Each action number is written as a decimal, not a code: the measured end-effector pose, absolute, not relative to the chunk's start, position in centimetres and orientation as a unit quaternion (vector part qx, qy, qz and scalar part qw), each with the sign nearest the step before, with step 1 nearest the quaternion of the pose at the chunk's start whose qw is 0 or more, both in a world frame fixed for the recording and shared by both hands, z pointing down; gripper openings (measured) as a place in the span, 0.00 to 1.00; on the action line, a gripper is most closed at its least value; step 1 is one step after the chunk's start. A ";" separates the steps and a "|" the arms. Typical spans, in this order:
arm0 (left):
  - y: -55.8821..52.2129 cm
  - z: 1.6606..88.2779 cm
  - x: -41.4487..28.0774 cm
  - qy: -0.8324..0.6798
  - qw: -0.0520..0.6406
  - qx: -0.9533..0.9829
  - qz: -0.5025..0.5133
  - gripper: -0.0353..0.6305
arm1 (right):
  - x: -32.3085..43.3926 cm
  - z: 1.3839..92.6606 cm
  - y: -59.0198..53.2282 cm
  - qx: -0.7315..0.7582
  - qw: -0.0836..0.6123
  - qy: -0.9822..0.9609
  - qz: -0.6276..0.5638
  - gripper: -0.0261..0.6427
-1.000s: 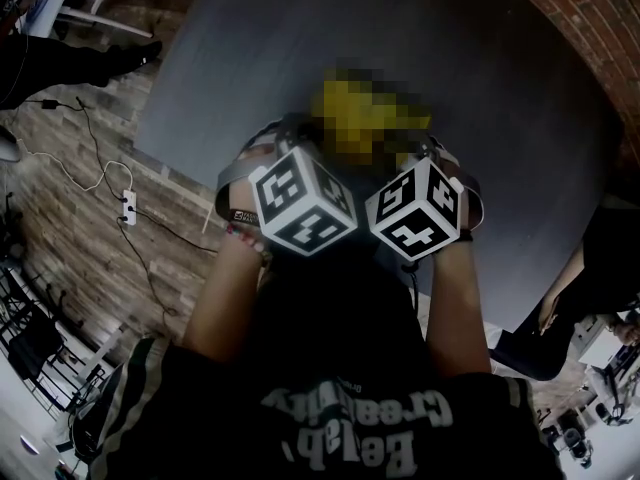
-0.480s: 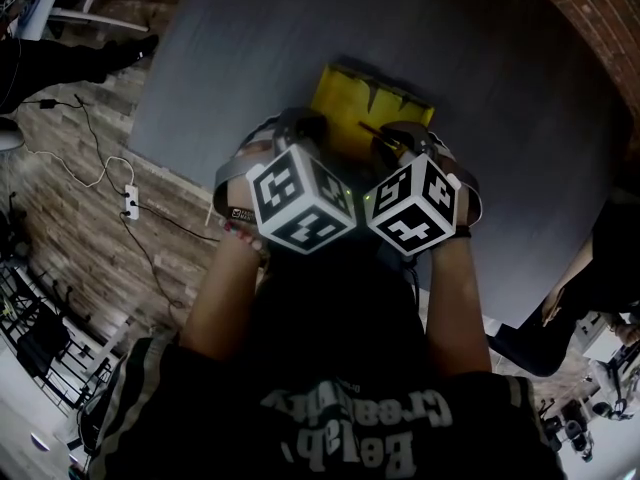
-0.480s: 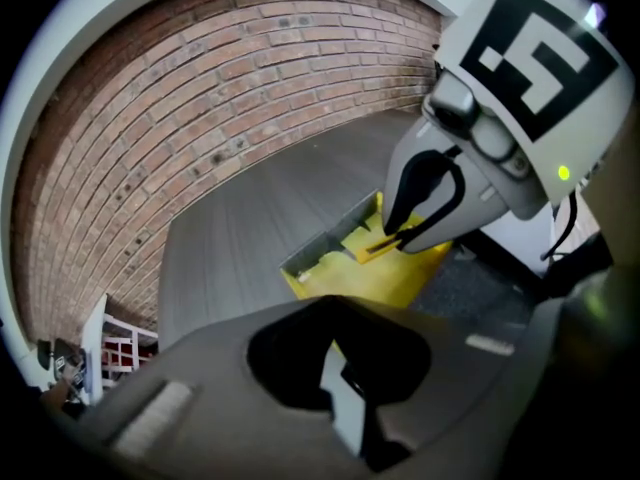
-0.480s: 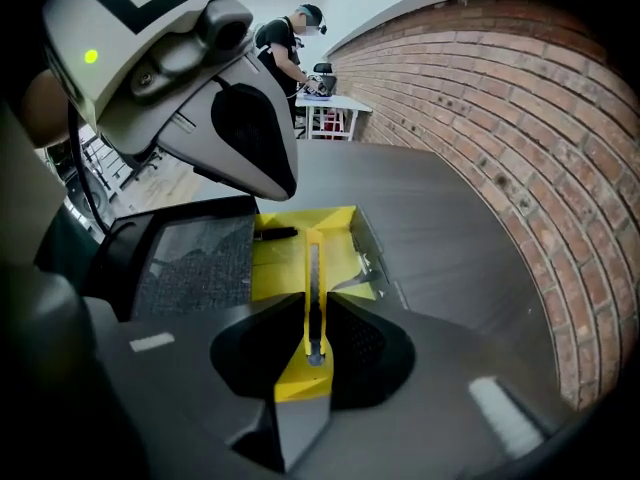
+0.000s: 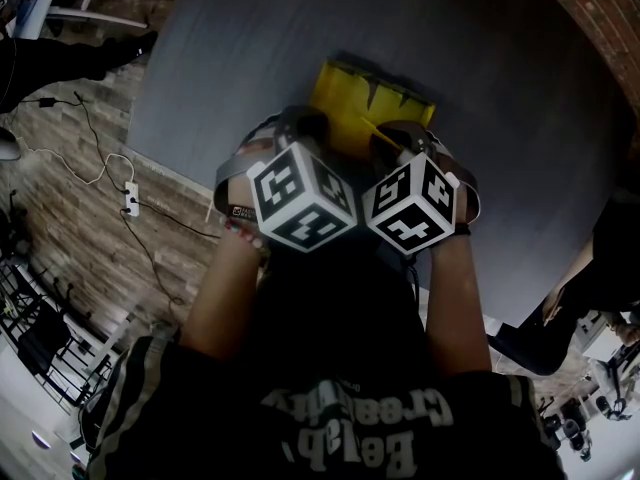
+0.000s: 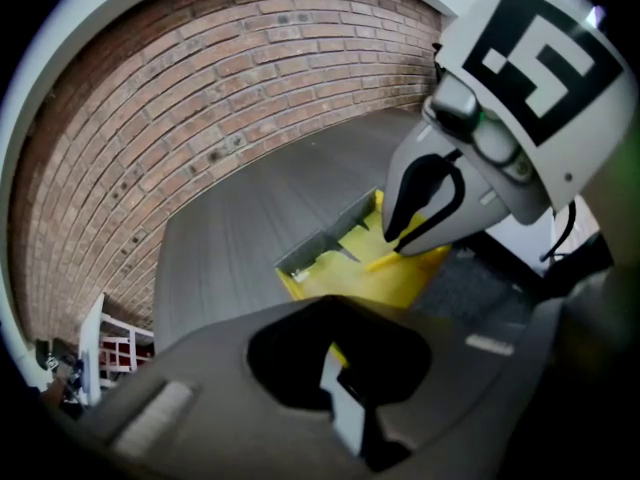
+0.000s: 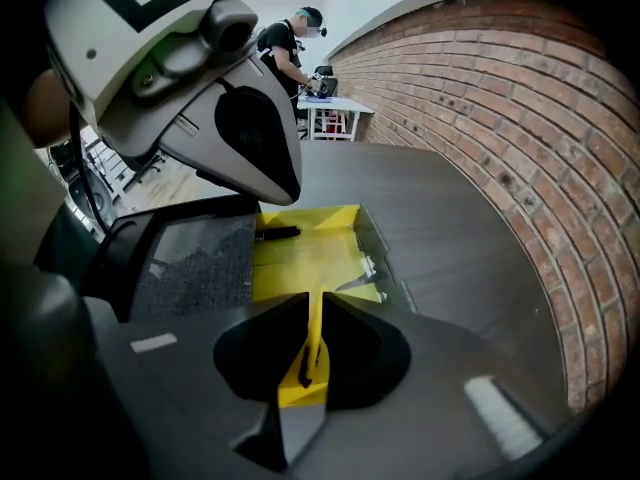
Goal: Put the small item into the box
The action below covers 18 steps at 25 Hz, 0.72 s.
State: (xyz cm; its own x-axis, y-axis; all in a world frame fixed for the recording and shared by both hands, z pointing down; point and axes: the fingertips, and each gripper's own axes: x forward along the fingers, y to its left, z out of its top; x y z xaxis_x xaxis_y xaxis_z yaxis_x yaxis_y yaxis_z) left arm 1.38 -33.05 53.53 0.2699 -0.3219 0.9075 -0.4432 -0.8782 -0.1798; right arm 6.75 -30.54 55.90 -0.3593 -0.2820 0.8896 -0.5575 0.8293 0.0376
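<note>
An open yellow box (image 5: 372, 96) lies on the dark grey table (image 5: 250, 48), just beyond both grippers. My right gripper (image 7: 312, 353) is shut on a thin yellow flap (image 7: 315, 313) at the box's near edge; the left gripper view shows that flap (image 6: 385, 261) pinched at its tip. My left gripper (image 6: 335, 368) sits at the box's near left corner with its jaws together, a sliver of yellow between them. A small dark item (image 7: 278, 233) lies inside the box (image 7: 300, 258) under the left gripper's tip. In the head view the marker cubes hide both grippers' jaws.
A brick wall (image 5: 590, 8) curves round the table's far right side. A power strip (image 5: 128, 206) and cables lie on the brick-patterned floor at the left. Someone sits at the right (image 5: 600, 268), and another person (image 7: 285, 48) stands at a far white table.
Both grippers stay at the box's near edge. The right gripper has shifted slightly left, towards the left one. The box has not moved.
</note>
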 end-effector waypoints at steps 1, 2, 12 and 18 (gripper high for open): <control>-33.1 53.5 1.3 -0.241 0.055 0.795 0.554 0.06 | 6.8 55.9 -30.5 0.258 0.504 -0.813 0.136 0.11; -33.1 53.5 1.3 -0.242 0.056 0.794 0.555 0.06 | 6.9 55.9 -30.5 0.258 0.505 -0.813 0.136 0.11; -33.1 53.6 1.3 -0.241 0.056 0.795 0.555 0.06 | 6.8 56.1 -30.4 0.257 0.502 -0.813 0.141 0.11; -33.0 53.6 1.5 -0.238 0.054 0.795 0.555 0.06 | 6.8 56.0 -30.3 0.258 0.501 -0.814 0.143 0.11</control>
State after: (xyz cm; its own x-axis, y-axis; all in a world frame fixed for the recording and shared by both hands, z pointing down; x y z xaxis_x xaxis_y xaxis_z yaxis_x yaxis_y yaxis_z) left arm 1.49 -32.97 53.63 0.2700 -0.3184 0.9087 -0.4379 -0.8811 -0.1786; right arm 6.84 -30.25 56.04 -0.3649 -0.2765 0.8890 -0.5628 0.8262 0.0260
